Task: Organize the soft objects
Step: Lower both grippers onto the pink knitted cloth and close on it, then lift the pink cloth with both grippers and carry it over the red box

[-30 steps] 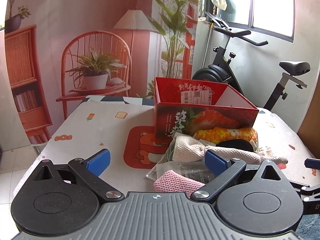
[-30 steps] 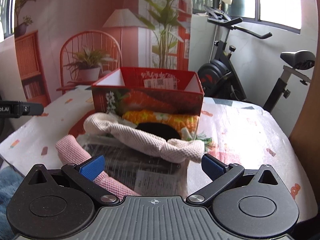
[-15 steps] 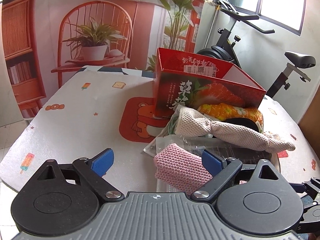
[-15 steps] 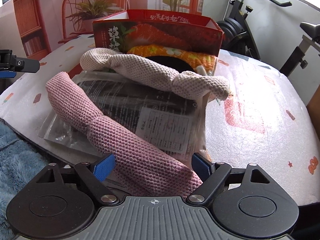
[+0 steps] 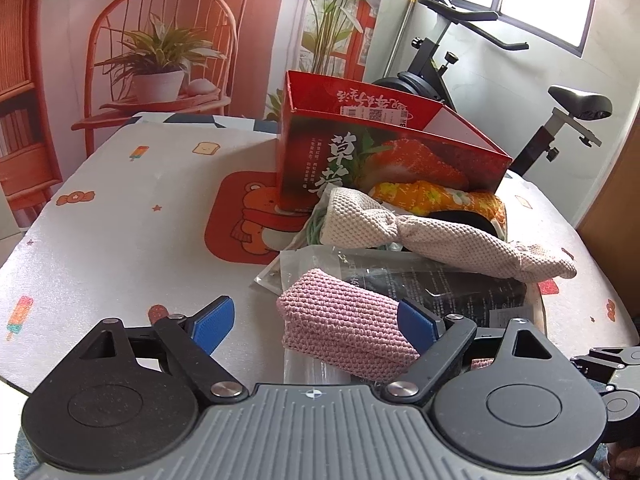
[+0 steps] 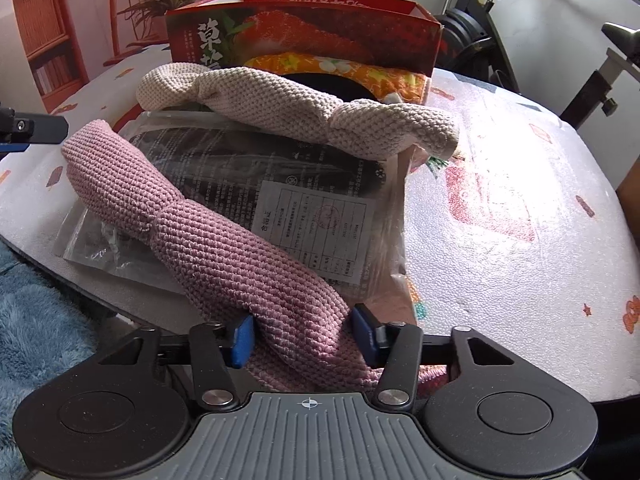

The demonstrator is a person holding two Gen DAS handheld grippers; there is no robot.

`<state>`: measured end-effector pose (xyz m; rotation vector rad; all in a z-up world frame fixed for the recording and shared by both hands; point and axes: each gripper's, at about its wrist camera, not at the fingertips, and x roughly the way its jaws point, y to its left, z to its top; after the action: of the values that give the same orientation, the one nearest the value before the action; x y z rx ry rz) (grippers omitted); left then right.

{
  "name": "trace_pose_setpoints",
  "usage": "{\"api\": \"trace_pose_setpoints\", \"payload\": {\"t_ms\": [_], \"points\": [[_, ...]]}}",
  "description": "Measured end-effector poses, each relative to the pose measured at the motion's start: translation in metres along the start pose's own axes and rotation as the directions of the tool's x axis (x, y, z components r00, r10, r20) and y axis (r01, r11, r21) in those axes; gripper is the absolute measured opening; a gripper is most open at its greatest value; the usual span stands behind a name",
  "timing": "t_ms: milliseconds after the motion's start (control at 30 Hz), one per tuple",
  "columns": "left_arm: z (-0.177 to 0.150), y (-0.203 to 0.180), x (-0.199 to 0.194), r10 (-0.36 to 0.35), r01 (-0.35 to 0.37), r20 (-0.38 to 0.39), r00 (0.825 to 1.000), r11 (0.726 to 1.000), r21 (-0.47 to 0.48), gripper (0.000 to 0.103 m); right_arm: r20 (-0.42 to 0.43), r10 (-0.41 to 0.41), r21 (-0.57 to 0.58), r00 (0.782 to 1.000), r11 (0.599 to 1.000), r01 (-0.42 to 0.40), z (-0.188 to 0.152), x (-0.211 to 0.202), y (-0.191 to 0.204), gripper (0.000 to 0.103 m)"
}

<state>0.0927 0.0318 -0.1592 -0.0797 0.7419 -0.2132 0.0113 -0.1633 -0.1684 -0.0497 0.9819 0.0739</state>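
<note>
Closing on the near end of the pink knitted roll (image 6: 208, 236), the right gripper (image 6: 304, 338), jaws pinching inward with the knit bulging between the blue pads (image 6: 242, 340); pressing on one side at least, by the look of it, not yet fully clamped. Lay diagonally, that roll, long axis running from the near right end, off the table's near edge, up to the far left end, resting across a clear plastic packet (image 6: 312, 200) on the white foam-covered table (image 6: 520, 220).

Straddled the far left end of the same roll (image 5: 344, 324), the left gripper (image 5: 316, 324), jaws spread wide and narrowing slowly: right pad (image 5: 416, 328) against the knit, left pad (image 5: 212, 324) well clear over bare table. No grip there yet.

Beyond the roll, a cream knitted roll (image 6: 304, 116) lying crosswise, roughly parallel, and behind it an orange floral cloth item (image 6: 340, 70) against the open red cardboard box (image 6: 304, 36), standing at the far side.

Hinged on that long axis, the coming move: one gripper at each end, right hand ahead on its end, left hand needing to shift a little right or shut much further to catch the other. Judged likely a two-ended lift toward the box. Risk: a sag in the middle, or the slippery packet dragged along underneath.
</note>
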Motion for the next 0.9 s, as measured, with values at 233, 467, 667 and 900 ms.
{"api": "trace_pose_setpoints", "payload": {"t_ms": [233,467,667,900], "points": [[-0.004,0.005,0.015,-0.064,0.062,-0.047,0.997,0.997,-0.034,0.077,0.094,-0.030,0.029,0.995,0.999,0.027,0.004,-0.011,-0.010,0.019],[-0.010,-0.001,0.031,-0.126,0.121,-0.129,0.984,0.992,-0.043,0.074,0.142,-0.048,0.064,0.989,0.997,0.039,0.009,-0.012,-0.015,0.018],[-0.011,-0.001,0.042,-0.139,0.129,-0.186,0.973,0.990,-0.060,0.071,0.139,-0.051,0.066,0.989,0.997,0.042,0.006,-0.010,-0.014,0.018],[-0.013,0.001,0.048,-0.165,0.152,-0.210,0.964,0.986,-0.076,0.034,0.125,-0.025,0.106,0.992,0.994,0.011,0.003,-0.007,-0.021,0.024]]}}
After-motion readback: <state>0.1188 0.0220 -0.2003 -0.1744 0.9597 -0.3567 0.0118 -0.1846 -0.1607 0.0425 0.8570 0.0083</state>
